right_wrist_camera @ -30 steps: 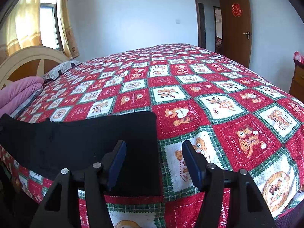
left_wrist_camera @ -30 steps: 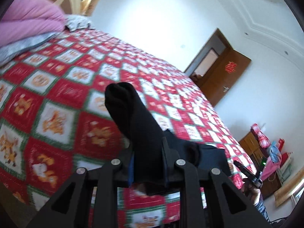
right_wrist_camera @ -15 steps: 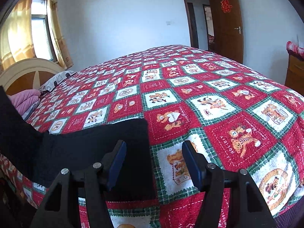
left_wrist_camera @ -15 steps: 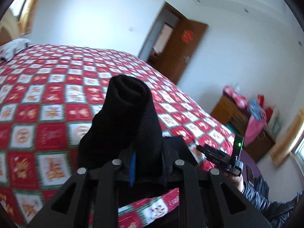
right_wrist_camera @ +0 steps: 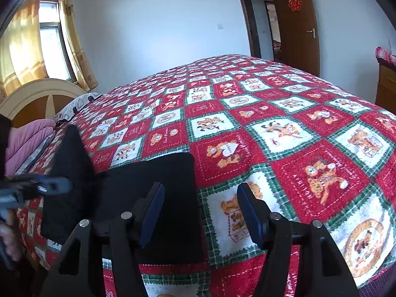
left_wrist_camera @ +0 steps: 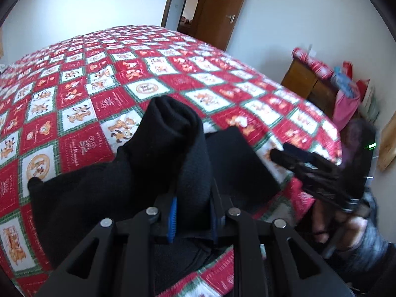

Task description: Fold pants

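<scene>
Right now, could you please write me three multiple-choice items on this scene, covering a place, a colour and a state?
1. Where do the pants lie?
A. on the floor
B. on the quilt, near its edge
C. on the cabinet

2. What colour are the pants?
A. black
B. pink
C. white

3. How is the left claw?
A. open and empty
B. out of view
C. shut on the pants

Answers: 1 B, the quilt shows around the fabric; 2 A, the fabric is plain black; 3 C, a bunched fold stands between its fingers, while the right claw is open.

pants (left_wrist_camera: 104,193): 1 | grippers: 2 | quilt (right_wrist_camera: 272,113): 1 | door (right_wrist_camera: 297,24): 1 | window (right_wrist_camera: 54,47): 1
</scene>
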Demonstrator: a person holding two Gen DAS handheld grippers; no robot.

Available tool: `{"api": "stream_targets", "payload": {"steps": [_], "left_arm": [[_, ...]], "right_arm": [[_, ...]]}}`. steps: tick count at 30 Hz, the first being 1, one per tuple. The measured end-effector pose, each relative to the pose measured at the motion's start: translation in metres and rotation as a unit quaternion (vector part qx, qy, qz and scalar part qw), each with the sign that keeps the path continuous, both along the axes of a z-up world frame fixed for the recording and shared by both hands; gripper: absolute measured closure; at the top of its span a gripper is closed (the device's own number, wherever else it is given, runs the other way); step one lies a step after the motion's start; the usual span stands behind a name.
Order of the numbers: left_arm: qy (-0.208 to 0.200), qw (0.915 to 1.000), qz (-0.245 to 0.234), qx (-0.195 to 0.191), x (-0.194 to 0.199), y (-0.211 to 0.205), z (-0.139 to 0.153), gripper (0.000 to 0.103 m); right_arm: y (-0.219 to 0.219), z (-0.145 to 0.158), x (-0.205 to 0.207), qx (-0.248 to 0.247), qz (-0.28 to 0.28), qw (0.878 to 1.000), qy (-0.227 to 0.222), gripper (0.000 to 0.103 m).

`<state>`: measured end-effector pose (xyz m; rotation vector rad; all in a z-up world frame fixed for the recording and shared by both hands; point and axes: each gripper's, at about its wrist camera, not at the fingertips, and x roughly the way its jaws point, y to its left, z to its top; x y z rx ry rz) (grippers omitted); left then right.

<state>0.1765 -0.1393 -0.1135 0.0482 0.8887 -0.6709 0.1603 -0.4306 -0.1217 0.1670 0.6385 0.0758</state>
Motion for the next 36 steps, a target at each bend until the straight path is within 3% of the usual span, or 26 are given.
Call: {"api": "stream_targets", "payload": {"steps": [4, 8, 14, 18, 23, 26, 29, 30, 32, 33, 34, 36], "left_arm": [[-0.002, 0.9994, -0.015, -0.032, -0.009, -0.006, 0.000, 0.075], [-0.058, 0.9974, -0.027, -0.034, -0.032, -0.002, 0.019, 0.055], [-0.095, 0.9940, 0.050, -0.022, -0.046, 0.048, 0.013, 0.039], [-0.089, 0.9913, 0.096, 0.006, -0.042, 0.072, -0.015, 0.039], [-0.082, 0.9903, 0.112, -0.008, -0.044, 0.084, -0.031, 0.039], [-0.088, 0.9884, 0.123, -0.007, -0.043, 0.089, -0.034, 0.039], [-0.089, 0.9872, 0.132, -0.011, -0.043, 0.095, -0.038, 0.035], [-0.087, 0.9871, 0.134, -0.013, -0.042, 0.096, -0.039, 0.035], [-0.084, 0.9871, 0.136, -0.013, -0.042, 0.095, -0.041, 0.035], [-0.085, 0.9871, 0.135, -0.012, -0.043, 0.094, -0.040, 0.033], [-0.087, 0.9870, 0.135, -0.011, -0.043, 0.093, -0.040, 0.032], [-0.091, 0.9865, 0.135, -0.012, -0.044, 0.092, -0.037, 0.029]], "right_arm": [[0.002, -0.004, 0.001, 0.015, 0.019, 1.000, 0.004, 0.040], [0.000, -0.007, 0.000, 0.039, 0.028, 0.999, 0.003, 0.040], [0.010, -0.002, -0.005, 0.085, 0.074, 0.994, -0.010, 0.034], [0.030, 0.003, -0.005, 0.097, 0.109, 0.989, -0.009, 0.031], [0.063, 0.008, 0.002, 0.077, 0.119, 0.990, -0.001, 0.031], [0.078, -0.001, 0.012, 0.037, 0.097, 0.994, 0.033, 0.031], [0.074, -0.016, 0.019, 0.047, 0.093, 0.992, 0.073, 0.031], [0.072, -0.021, 0.021, 0.062, 0.103, 0.989, 0.087, 0.034], [0.073, -0.025, 0.023, 0.087, 0.127, 0.982, 0.106, 0.060], [0.074, -0.026, 0.022, 0.096, 0.133, 0.981, 0.108, 0.079], [0.074, -0.025, 0.021, 0.103, 0.137, 0.980, 0.103, 0.085], [0.071, -0.018, 0.016, 0.108, 0.139, 0.981, 0.082, 0.087]]}}
